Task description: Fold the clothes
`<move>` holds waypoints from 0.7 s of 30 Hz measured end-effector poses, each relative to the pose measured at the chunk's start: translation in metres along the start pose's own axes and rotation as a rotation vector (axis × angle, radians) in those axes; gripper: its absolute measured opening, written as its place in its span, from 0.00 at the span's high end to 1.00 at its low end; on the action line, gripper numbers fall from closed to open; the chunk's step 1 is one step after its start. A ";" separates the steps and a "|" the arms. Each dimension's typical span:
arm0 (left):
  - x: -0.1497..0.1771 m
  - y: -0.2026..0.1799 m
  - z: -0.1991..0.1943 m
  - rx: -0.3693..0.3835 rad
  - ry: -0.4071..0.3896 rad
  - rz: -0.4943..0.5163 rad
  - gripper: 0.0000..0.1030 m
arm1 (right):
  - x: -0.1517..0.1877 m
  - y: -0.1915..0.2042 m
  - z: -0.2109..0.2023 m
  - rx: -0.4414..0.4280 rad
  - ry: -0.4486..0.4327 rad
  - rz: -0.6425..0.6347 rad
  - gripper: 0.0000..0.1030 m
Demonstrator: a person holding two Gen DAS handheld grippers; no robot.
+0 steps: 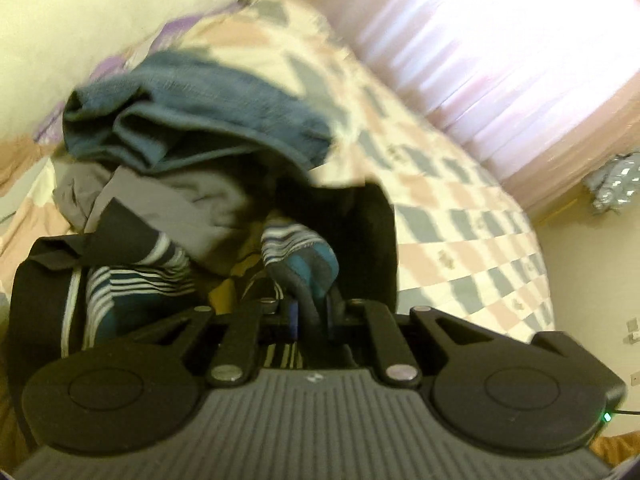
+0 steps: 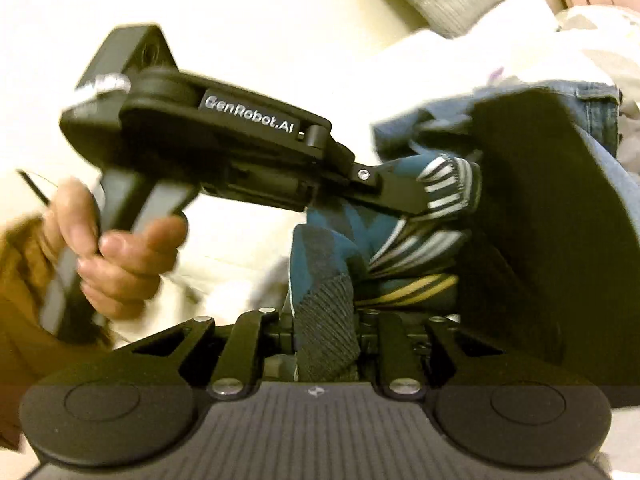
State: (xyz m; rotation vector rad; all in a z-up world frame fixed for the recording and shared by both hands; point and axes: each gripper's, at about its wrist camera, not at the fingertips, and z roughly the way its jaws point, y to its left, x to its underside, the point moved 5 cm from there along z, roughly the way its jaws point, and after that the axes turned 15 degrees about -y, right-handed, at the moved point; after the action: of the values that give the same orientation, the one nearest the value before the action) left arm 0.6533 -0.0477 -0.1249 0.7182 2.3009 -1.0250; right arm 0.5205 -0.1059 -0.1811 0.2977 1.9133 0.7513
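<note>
While both jaws pinched it, the striped sock [image 2: 320, 280] ran between the right hand-held gripper [image 2: 324, 344] and the left hand-held gripper [image 2: 404, 196], its long axis stretched from one to the other, lifted above the clothes pile [image 1: 192, 120] on the checked bed [image 1: 460, 220]; neither was nearer.

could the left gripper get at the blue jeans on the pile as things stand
Probably not right away. The left gripper is shut on the striped garment, so its jaws are taken. The blue jeans lie uncovered on top of the clothes pile ahead, so the path looks free once it lets go.
</note>
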 end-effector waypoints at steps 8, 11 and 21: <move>-0.037 -0.097 -0.096 0.017 -0.227 0.091 0.93 | -0.036 0.074 -0.082 -0.190 -0.227 0.116 0.82; -0.061 -0.162 -0.139 0.033 -0.330 0.174 0.93 | -0.076 0.106 -0.128 -0.314 -0.359 0.142 0.84; -0.078 -0.388 -0.240 0.118 -0.583 0.386 0.93 | -0.168 0.183 -0.301 -0.430 -0.610 0.058 0.84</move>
State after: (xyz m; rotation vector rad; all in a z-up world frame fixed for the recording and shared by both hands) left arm 0.4030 -0.1030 0.2607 0.7512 1.5453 -1.0227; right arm 0.3093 -0.1608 0.1423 0.2722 1.1438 0.9583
